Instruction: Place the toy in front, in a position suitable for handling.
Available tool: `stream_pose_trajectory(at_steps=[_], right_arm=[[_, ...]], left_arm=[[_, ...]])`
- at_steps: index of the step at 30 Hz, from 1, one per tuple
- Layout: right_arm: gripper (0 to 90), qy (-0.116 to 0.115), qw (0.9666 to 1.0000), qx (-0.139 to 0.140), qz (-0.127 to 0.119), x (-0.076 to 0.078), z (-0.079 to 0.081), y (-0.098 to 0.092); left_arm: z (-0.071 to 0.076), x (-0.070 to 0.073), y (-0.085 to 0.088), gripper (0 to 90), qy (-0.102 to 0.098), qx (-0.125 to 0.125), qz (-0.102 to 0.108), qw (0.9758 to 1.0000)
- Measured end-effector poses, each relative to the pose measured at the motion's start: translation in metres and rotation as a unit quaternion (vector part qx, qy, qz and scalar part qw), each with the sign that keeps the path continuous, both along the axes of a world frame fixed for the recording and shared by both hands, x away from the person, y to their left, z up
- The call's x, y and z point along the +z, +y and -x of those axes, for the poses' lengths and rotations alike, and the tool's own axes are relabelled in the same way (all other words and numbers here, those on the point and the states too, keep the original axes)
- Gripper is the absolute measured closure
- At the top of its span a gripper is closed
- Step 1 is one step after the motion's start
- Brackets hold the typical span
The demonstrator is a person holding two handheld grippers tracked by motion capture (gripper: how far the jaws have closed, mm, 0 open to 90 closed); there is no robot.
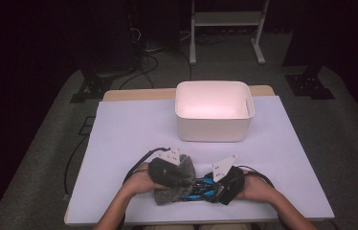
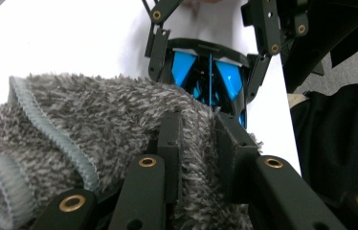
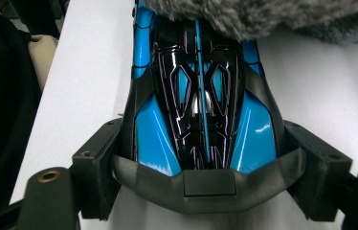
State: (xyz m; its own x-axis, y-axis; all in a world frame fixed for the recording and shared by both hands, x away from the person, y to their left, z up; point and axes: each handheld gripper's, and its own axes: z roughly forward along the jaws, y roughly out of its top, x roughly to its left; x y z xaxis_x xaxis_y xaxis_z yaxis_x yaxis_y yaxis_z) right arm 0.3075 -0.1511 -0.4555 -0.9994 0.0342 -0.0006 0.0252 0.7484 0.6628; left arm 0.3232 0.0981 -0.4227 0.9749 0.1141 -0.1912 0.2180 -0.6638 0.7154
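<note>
The white surface (image 1: 129, 134) is the biggest thing here, smooth and matte. At its far side sits a white plastic bin (image 1: 214, 129), a rounded rectangle with stiff walls, well apart from the action.

Then the grey towel (image 1: 179, 179) at the near edge, a bit left of centre. It's fluffy, shaggy pile with a stitched hem, bunched up and partly draped over the toy. I'd guess it's light and floppy with zero stiffness, so you can pinch a fold anywhere and it'll sag off the fingers. The left gripper (image 2: 197, 143) has its fingers squeezed down narrow on a fold of it.

Smallest is the toy car (image 3: 201, 110), just right of the towel and touching it. It has a glossy blue and black shell, hard plastic, wedge-shaped with a pointy nose tucked under the fabric. It probably weighs next to nothing but looks slick, so grab across the wide rear flanks. The right gripper (image 3: 206, 182) has its fingers spread wide on either side of the car's rear, pressing its flanks.
</note>
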Motion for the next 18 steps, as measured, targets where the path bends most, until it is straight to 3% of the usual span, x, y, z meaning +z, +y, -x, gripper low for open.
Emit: stream_pose_trajectory(at_steps=[4, 8, 17, 18], right_arm=[[22.2, -0.002, 0.9998, -0.018, 0.004, 0.001, 0.004, -0.001], [21.6, 0.000, 0.9995, -0.030, 0.009, 0.002, 0.006, -0.004], [19.9, 0.008, 0.9985, -0.055, -0.005, 0.007, 0.009, -0.014], [21.2, 0.009, 0.9981, -0.059, -0.015, 0.006, 0.010, -0.018]], left_arm=[[0.003, -0.003, 0.008, 73.3, -0.003, 0.008, 0.000, 1.0000], [0.010, -0.010, 0.019, 73.2, -0.009, 0.019, 0.016, 0.9997], [0.013, -0.011, 0.022, 72.9, -0.009, 0.025, 0.018, 0.9995], [0.013, -0.011, 0.022, 72.9, -0.010, 0.025, 0.019, 0.9995]])
